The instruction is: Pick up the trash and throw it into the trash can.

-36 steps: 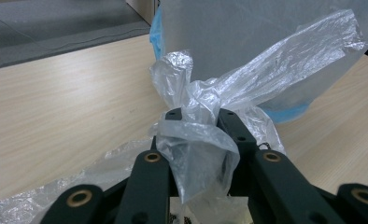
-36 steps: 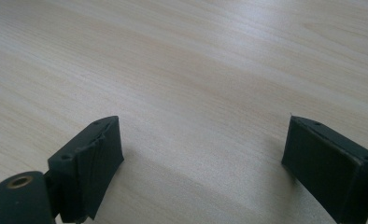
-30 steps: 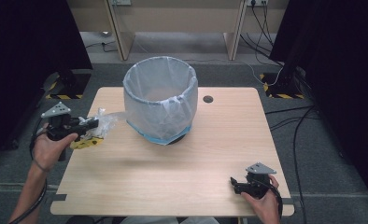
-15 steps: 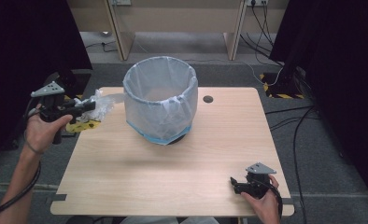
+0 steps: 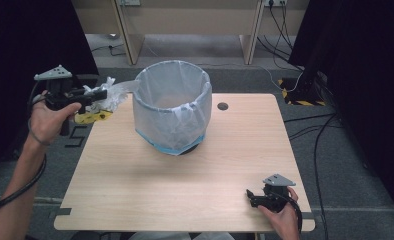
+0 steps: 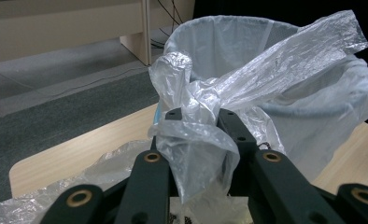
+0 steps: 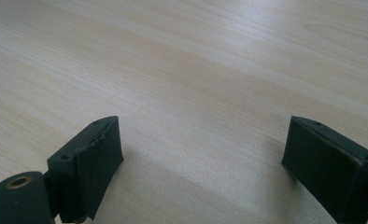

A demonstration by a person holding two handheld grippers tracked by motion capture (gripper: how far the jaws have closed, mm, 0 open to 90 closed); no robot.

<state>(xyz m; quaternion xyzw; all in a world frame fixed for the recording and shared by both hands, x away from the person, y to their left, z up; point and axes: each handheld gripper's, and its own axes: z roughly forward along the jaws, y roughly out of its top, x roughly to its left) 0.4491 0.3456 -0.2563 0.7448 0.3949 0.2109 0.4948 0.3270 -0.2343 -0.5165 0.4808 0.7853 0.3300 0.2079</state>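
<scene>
Plastic bag [image 6: 196, 140] pinched btwn left gripper [image 6: 198, 119] jaws, beside bin [image 5: 172, 107].

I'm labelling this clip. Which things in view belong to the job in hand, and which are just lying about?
In the job:
- left gripper, shut on the clear plastic bag
- lined bin, just beside the bag

Lying about or idle:
- right gripper, open, low at the table's near corner
- round hole in the tabletop
- cables on the floor
</scene>
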